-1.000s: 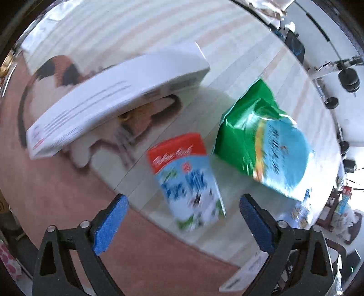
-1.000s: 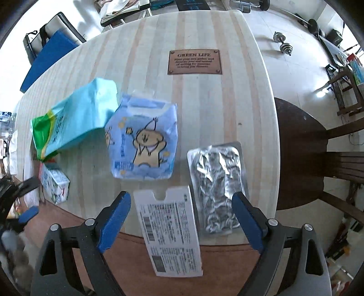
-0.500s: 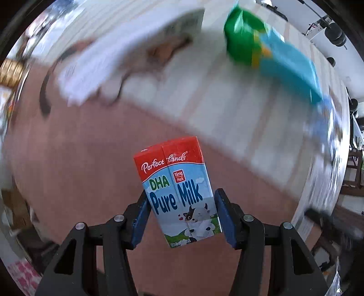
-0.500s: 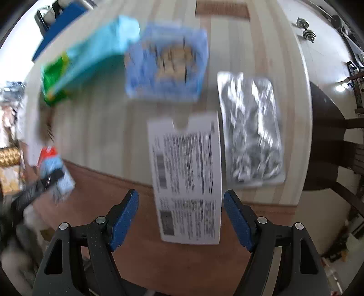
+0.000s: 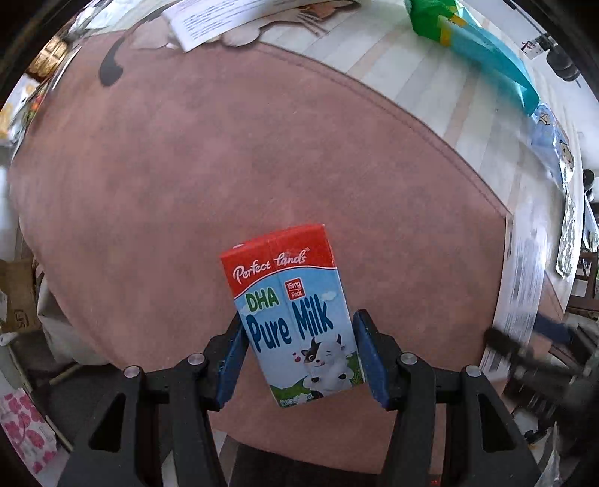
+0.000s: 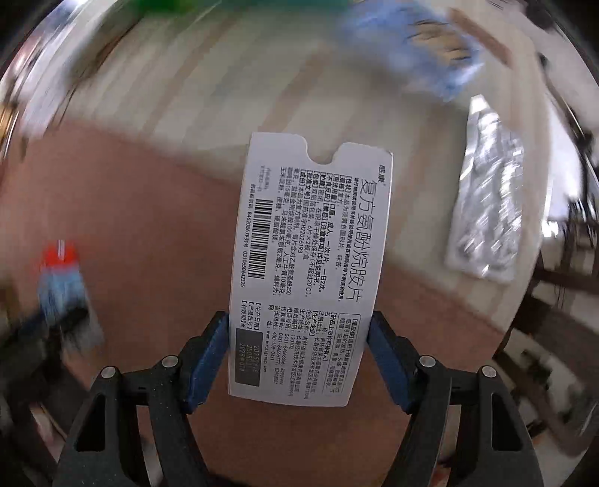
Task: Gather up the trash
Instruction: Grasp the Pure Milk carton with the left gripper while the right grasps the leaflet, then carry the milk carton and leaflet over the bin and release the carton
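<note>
My left gripper [image 5: 299, 352] is shut on a small milk carton [image 5: 292, 307], red on top with "Pure Milk" printed on it, and holds it above the brown table rim [image 5: 224, 150]. My right gripper [image 6: 297, 352] is shut on a flattened white medicine box [image 6: 310, 262] with a barcode and holds it off the table. The carton and left gripper show blurred at the left of the right wrist view [image 6: 60, 284]. The white box shows at the right edge of the left wrist view [image 5: 524, 284].
On the striped tabletop [image 5: 430, 86] lie a green and blue bag [image 5: 471, 33], a blue cartoon tissue pack [image 6: 419, 48], a silver blister pack [image 6: 486, 209] and a white paper box over a cat-print mat [image 5: 232, 15]. Dark chairs stand at the right [image 6: 554, 322].
Both grippers closed, the left on the milk carton and the right on the white box. Both lifted their items and drew back from the tabletop over its brown rim.
</note>
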The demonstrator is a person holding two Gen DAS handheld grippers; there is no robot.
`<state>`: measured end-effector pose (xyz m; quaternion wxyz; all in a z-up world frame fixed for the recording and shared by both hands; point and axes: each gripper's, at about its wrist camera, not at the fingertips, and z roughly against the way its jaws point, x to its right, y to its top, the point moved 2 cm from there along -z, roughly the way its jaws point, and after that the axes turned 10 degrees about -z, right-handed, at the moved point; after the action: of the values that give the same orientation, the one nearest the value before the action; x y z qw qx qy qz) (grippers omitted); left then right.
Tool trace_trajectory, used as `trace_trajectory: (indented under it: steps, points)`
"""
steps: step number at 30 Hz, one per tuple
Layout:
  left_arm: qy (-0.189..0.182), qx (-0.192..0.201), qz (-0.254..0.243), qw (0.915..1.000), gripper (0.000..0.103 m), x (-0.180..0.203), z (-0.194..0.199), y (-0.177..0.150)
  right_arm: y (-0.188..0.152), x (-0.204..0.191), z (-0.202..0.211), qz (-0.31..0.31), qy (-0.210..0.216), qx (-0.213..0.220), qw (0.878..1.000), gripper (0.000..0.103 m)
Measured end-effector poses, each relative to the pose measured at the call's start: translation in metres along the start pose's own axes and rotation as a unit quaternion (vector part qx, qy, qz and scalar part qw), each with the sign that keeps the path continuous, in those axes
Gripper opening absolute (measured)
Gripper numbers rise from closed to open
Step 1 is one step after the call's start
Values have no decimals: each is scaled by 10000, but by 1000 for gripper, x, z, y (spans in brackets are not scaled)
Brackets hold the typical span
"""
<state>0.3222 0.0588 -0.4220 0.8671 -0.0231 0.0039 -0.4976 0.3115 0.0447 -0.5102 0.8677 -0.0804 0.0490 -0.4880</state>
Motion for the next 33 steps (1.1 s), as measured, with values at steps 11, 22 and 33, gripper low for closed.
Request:
trace_trajectory:
  steps: [11, 22, 33]
  points:
    - [-24, 78, 103, 9999, 52, -15, -8, -20, 36, 39, -1, -984, 35, 352, 9945, 82]
    - [-285, 661, 165, 9973, 51, -55, 29, -89, 8, 26, 15, -488, 184, 754, 9958, 75]
    - [-118, 1453, 1068, 9835, 51, -161, 95, -183, -28, -24, 22, 438, 695, 925, 9923, 75]
